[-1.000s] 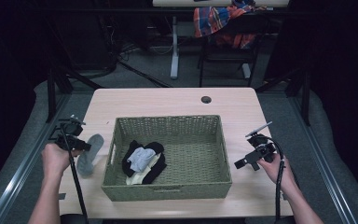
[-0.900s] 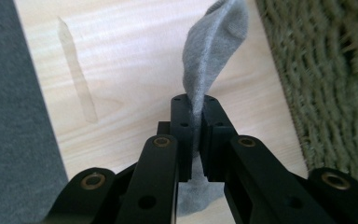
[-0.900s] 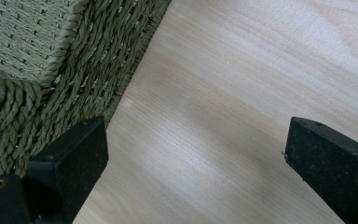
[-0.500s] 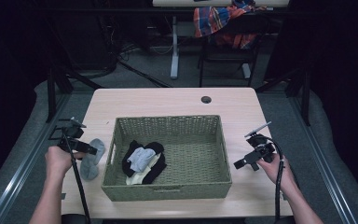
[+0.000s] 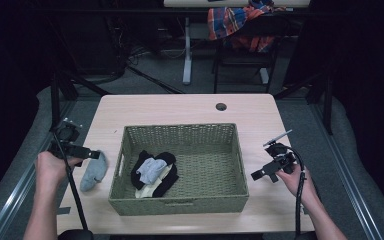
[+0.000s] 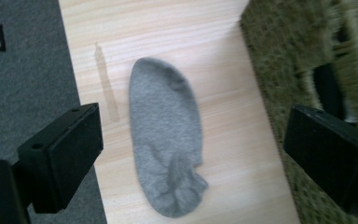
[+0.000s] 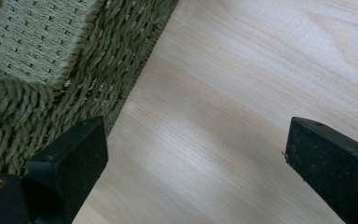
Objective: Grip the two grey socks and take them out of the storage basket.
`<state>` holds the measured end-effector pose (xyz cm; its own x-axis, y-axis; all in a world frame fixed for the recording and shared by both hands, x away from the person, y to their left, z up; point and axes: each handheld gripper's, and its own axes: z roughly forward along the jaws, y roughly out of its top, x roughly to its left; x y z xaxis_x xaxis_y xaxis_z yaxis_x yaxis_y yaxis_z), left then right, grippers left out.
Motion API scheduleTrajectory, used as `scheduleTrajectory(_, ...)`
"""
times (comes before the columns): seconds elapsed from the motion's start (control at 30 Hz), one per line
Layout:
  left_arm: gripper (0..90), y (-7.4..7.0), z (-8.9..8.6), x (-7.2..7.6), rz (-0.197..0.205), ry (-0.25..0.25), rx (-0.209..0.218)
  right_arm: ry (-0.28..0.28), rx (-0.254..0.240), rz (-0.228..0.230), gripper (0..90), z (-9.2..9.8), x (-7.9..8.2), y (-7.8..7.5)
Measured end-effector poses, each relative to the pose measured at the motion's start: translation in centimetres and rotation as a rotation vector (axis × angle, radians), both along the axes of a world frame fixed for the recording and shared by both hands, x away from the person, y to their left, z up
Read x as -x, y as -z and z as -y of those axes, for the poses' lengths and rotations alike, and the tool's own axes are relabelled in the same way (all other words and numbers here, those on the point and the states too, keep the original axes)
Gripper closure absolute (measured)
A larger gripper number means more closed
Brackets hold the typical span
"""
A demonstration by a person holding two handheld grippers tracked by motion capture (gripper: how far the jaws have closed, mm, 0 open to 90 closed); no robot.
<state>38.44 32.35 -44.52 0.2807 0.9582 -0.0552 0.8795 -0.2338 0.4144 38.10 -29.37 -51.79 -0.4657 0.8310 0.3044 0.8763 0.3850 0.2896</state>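
Observation:
A grey sock (image 6: 165, 130) lies flat on the wooden table, left of the woven basket (image 5: 180, 206); in the high view the sock (image 5: 94, 172) rests just beside the basket's left wall. My left gripper (image 6: 198, 149) hovers above it, and its jaws have just been opening; they stand wide apart and touch nothing. In the high view the left gripper (image 5: 94, 155) points toward the basket. My right gripper (image 5: 256, 175) is held over bare table right of the basket, open, with nothing between its jaws (image 7: 196, 158).
The basket (image 7: 51, 60) holds a small heap of black, grey and pale socks (image 5: 152, 172). A dark round hole (image 5: 221, 106) sits near the table's far edge. Chairs and a plaid cloth (image 5: 237, 22) stand beyond the table.
The left gripper has let go of the grey sock and lifted off it, its jaws spreading wide. The sock now lies flat on the table. The right hand has kept still.

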Motion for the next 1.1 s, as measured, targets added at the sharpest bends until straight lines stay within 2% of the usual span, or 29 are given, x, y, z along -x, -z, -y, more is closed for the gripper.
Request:
scheduleTrajectory(0.13, 2.4, -1.4, 1.2, 0.2, 0.024, 0.033, -0.014, 0.016, -0.01, -0.011, 5.4, 0.1, -0.2, 0.5)
scheduleTrajectory(0.17, 2.0, -1.7, 1.6, 0.3, 0.028, 0.044, -0.016, -0.004, -0.006, -0.023, 5.4, 0.2, -0.3, 0.4)
scheduleTrajectory(0.33, 0.3, -3.2, 3.5, 1.0, 0.053, 0.104, -0.024, 0.002, -0.018, -0.019, 4.9, -0.1, -0.3, 0.5)
scheduleTrajectory(0.37, 0.2, -3.5, 3.9, 1.2, 0.064, 0.106, -0.024, -0.021, -0.006, -0.03, 4.8, 0.1, -0.4, 0.3)
scheduleTrajectory(0.4, 0.1, -3.7, 4.1, 1.2, 0.07, 0.117, -0.035, 0.008, -0.023, -0.019, 4.7, 0.0, -0.3, 0.5)
scheduleTrajectory(0.47, 0.2, -4.1, 4.7, 1.3, 0.085, 0.124, -0.038, 0.002, -0.022, -0.026, 4.5, 0.2, -0.4, 0.5)
scheduleTrajectory(0.53, 0.1, -4.3, 5.2, 1.2, 0.086, 0.14, -0.043, -0.02, -0.011, -0.038, 4.3, 0.5, -0.6, 0.5)
scheduleTrajectory(0.57, 0.1, -4.3, 5.5, 1.2, 0.089, 0.146, -0.039, -0.016, -0.018, -0.038, 4.3, 0.6, -0.6, 0.6)
scheduleTrajectory(0.6, 0.1, -4.3, 5.7, 1.1, 0.088, 0.15, -0.039, 0.02, -0.039, -0.023, 4.3, 0.5, -0.5, 0.8)
scheduleTrajectory(0.73, 0.1, -4.4, 6.7, 1.2, 0.098, 0.177, -0.033, 0.001, -0.033, -0.034, 4.1, 0.5, -0.7, 0.8)
scheduleTrajectory(0.9, 0.1, -4.4, 8.5, 1.1, 0.093, 0.231, -0.039, 0.013, -0.037, -0.025, 4.1, 0.2, -0.6, 0.8)
scheduleTrajectory(0.93, 0.1, -4.5, 8.8, 1.2, 0.093, 0.239, -0.036, -0.006, -0.029, -0.032, 4.0, 0.3, -0.6, 0.7)
scheduleTrajectory(0.97, 0.1, -4.5, 8.8, 1.2, 0.093, 0.239, -0.036, 0.007, -0.033, -0.026, 4.1, 0.2, -0.5, 0.7)
scheduleTrajectory(1.0, 0.1, -4.5, 9.7, 1.3, 0.092, 0.263, -0.042, 0.007, -0.031, -0.026, 4.1, 0.1, -0.4, 0.6)
scheduleTrajectory(1.07, 0.2, -4.5, 10.3, 1.4, 0.088, 0.282, -0.046, 0.012, -0.03, -0.02, 4.1, 0.0, -0.3, 0.5)
scheduleTrajectory(1.1, 0.2, -4.5, 10.7, 1.5, 0.087, 0.29, -0.047, -0.008, -0.027, -0.025, 4.1, 0.0, -0.4, 0.4)
